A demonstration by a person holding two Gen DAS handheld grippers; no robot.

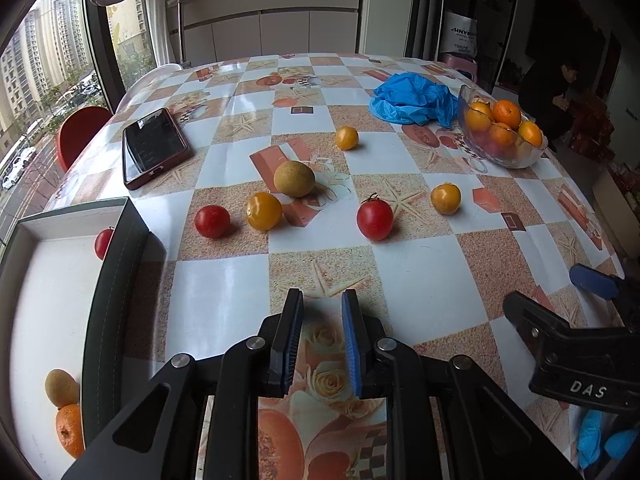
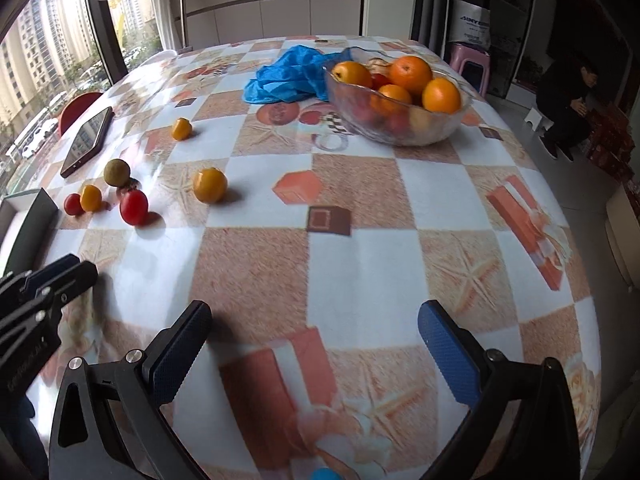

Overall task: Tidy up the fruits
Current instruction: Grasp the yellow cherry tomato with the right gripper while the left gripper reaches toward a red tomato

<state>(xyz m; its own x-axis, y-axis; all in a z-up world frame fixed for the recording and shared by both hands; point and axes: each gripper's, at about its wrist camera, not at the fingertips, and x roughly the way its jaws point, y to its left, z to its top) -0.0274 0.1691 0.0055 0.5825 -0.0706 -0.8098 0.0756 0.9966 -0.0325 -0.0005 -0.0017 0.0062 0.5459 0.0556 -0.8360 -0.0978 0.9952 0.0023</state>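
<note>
Fruit lies scattered on the worktop (image 1: 420, 264), ahead of both tools. Your left hand-held gripper (image 1: 322, 300) is pressed together on nothing; the right hand-held gripper (image 2: 314, 316) is spread, empty. Nearest to the left one: red tomato (image 1: 374, 219), ahead and slightly right. The box (image 1: 120, 264) holding sorted fruit sits on its left, so the left hand looks better placed.

Black angular frames on the left gripper (image 1: 322, 340) and right gripper (image 2: 316, 356), with 2 fingers each. Blue ribbed pads (image 1: 352, 344), round silver screws, white "DAS" lettering. Blue gloves (image 1: 600, 440) worn.
</note>
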